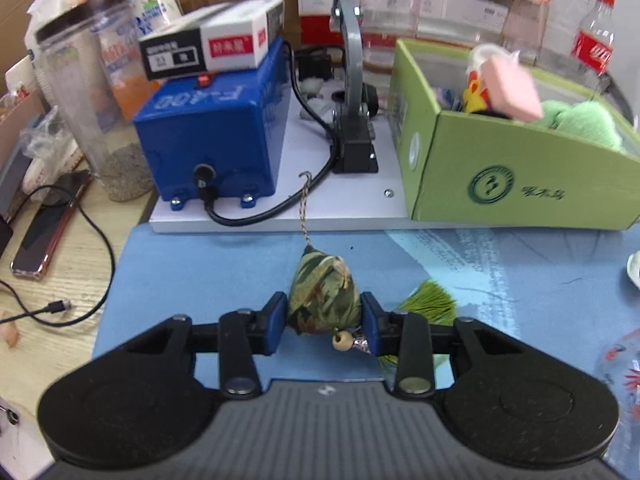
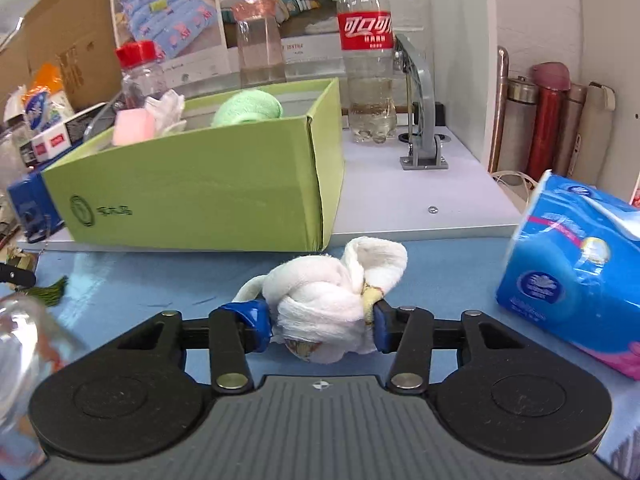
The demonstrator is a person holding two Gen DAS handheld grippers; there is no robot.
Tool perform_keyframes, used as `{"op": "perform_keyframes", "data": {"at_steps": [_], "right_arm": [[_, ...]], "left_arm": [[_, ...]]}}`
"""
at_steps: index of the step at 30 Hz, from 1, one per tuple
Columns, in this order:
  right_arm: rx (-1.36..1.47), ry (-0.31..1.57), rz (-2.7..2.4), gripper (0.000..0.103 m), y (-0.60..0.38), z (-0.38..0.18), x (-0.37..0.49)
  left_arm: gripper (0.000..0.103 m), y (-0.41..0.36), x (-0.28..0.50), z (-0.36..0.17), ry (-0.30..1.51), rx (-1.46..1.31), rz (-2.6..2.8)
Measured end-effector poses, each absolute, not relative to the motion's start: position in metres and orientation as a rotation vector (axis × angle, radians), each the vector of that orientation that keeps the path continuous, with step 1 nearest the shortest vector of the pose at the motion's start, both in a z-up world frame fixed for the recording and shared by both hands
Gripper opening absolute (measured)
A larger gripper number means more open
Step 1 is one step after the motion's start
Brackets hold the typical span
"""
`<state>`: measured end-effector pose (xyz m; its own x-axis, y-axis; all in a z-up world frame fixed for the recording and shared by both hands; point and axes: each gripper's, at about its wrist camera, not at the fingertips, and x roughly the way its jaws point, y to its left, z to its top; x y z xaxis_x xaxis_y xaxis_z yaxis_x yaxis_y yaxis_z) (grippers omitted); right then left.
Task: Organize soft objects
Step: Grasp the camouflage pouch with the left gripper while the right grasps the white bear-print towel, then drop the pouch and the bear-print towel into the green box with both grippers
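Camouflage sachet (image 1: 323,294) left, white cloth (image 2: 326,300) right

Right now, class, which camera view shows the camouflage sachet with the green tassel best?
The left wrist view: the camouflage sachet sits centred, pinched in the left gripper, cord and bead visible. The right wrist view catches only its green tassel at the left edge.

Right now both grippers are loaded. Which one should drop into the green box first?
Probably right. The right gripper holds the white cloth bundle just before the green box, near its corner. The left gripper holds the camouflage pouch with the box off to its side, farther away.
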<state>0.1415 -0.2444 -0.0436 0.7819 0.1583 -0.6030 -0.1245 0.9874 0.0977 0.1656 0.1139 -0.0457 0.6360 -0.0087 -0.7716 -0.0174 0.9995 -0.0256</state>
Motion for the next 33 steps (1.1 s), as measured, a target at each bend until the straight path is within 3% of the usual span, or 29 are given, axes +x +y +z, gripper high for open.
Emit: {"op": "perform_keyframes", "data": {"at_steps": [9,16,21,26,27,28,29,30,33], "right_arm": [[0.041,0.475,0.191,0.033,-0.259,0.029,0.098],[-0.026,0.367,0.288,0.033,-0.234,0.084,0.149],[-0.066,0.409,0.325,0.034,-0.21,0.09,0.22],[-0.095,0.541,0.385,0.037,-0.192,0.061,0.272],[-0.096,0.57,0.403,0.039,-0.188,0.053,0.279],[-0.099,0.595,0.421,0.04,-0.185,0.044,0.286],[-0.102,0.619,0.426,0.042,-0.182,0.037,0.291],[-0.105,0.637,0.416,0.043,-0.178,0.032,0.293],[-0.072,0.615,0.391,0.046,-0.178,0.035,0.291]], "left_arm": [[0.037,0.113,0.153,0.029,0.752,-0.047,-0.082],[0.037,0.073,0.205,0.09,0.654,-0.041,-0.179],[0.037,0.028,0.256,0.109,0.639,-0.071,-0.276],[0.038,-0.008,0.299,0.082,0.704,-0.033,-0.3],[0.041,-0.012,0.305,0.074,0.72,-0.02,-0.296],[0.051,-0.014,0.309,0.068,0.728,-0.009,-0.288],[0.074,-0.014,0.311,0.062,0.727,0.005,-0.274],[0.079,-0.013,0.311,0.059,0.71,0.012,-0.259],[0.078,-0.006,0.308,0.056,0.678,0.023,-0.232]]}}
